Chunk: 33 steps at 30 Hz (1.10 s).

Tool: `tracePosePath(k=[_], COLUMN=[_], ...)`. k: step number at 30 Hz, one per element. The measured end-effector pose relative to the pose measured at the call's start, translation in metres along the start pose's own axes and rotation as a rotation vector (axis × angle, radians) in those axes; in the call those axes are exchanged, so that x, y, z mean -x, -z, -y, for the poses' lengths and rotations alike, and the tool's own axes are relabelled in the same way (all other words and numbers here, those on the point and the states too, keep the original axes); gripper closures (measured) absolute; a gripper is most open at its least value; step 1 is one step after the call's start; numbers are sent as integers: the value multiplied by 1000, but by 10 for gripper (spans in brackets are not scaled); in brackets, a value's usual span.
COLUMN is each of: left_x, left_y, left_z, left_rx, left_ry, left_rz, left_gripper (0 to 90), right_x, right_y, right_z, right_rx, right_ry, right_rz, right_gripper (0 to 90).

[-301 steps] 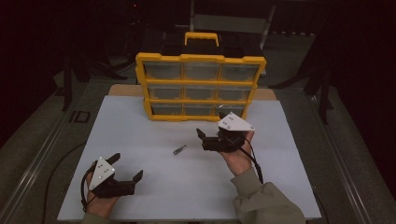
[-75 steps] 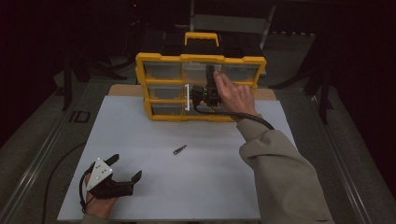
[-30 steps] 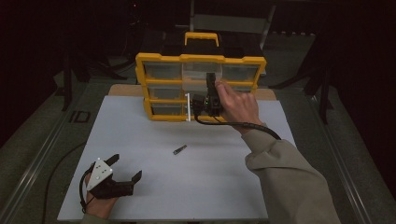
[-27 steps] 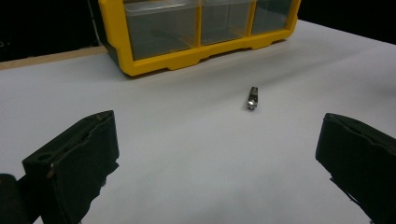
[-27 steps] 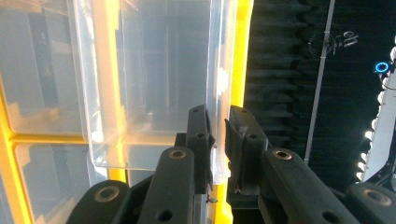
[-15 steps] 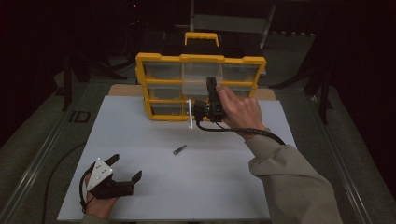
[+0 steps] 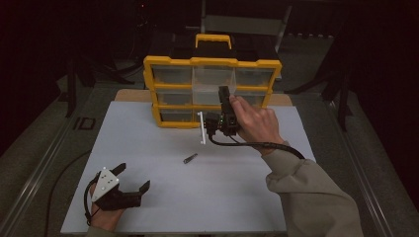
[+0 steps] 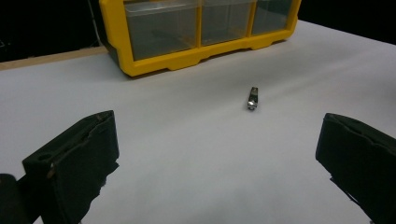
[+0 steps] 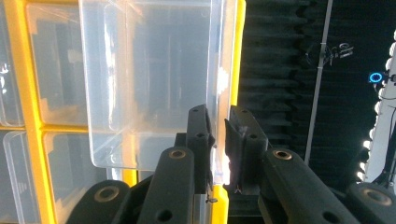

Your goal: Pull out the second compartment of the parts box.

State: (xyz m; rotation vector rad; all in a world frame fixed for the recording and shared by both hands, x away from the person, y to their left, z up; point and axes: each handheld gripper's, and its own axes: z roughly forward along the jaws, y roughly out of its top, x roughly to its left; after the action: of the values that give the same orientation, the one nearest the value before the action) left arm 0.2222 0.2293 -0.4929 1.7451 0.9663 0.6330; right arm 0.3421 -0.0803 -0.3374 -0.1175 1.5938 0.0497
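right claw (image 9: pixel 217 135) – clenched on clear drawer (image 9: pixel 149 84) wall | left claw (image 7: pixel 129 183) – released, on table (image 7: pixel 247 197)

You have on the counter (image 7: pixel 148 197): one yellow organizer (image 7: pixel 168 64) with nine clear drawers in three rows of three, one small metal piece (image 7: pixel 189 158), and two hand-held grippers, left (image 7: pixel 132 180) and right (image 7: pixel 223 96).

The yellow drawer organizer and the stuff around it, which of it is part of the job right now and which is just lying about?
In use:
- yellow drawer organizer
- clear drawer, pulled partly out
- right gripper, jaws closed on the drawer's wall

Lying about:
- small dark metal piece, alone on the white tabletop
- left gripper, open, resting near the front edge
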Motion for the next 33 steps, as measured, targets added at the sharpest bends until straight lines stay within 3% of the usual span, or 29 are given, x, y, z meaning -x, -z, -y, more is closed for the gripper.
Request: tracePosePath(k=[20,27,33], left_x=[0,0,0], left_y=[0,0,0], left_z=[0,0,0], left_rx=[-2,-2,-3], left_ry=[-1,0,-4], left_rz=[-1,-1,-1], left_gripper=[0,0,0], right_x=[-1,-4,-12], right_y=[7,7,13], right_z=[1,1,-3], right_rx=[5,10,36], right_ry=[2,-8,-9], right_rz=[3,24,16], right_gripper=[792,781,722])
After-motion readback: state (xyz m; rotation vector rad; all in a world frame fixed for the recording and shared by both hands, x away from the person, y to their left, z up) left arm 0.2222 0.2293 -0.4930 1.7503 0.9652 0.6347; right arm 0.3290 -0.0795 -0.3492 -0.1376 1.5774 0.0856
